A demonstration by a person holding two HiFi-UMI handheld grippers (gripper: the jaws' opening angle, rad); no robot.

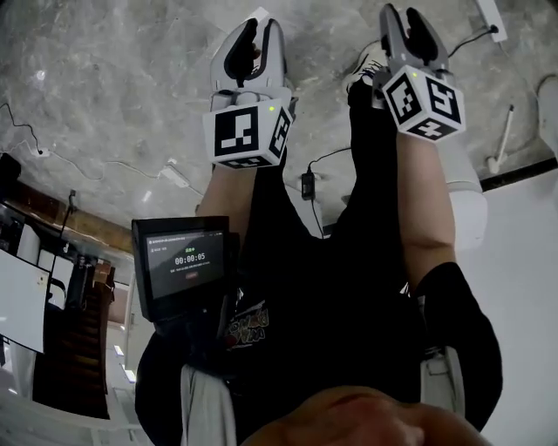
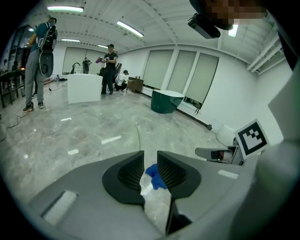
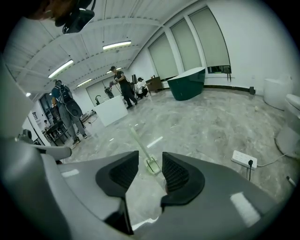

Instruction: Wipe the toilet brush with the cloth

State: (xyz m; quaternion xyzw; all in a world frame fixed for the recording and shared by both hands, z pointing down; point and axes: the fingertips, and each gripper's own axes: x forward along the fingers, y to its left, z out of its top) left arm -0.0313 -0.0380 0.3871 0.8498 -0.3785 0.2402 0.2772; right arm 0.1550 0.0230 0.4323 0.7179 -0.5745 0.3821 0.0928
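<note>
Left gripper view now: just a scrap of the blue cloth [image 2: 153, 174] peeks out between the fingers [image 2: 129, 174], the rest tucked behind them, and contact with either finger is impossible to call. A thin pale rod [image 2: 138, 135] vanishes behind those same fingers. Over in the right gripper view, the toilet brush [image 3: 150, 164] sits tiny beyond the gap, its bristles too small to make out. In the head view, a white fixture [image 1: 466, 205] slips behind the right forearm [image 1: 427, 205], a power strip [image 1: 490, 13] is clipped by the top edge, and the small print on the screen [image 1: 185, 261] is unreadable.
</note>
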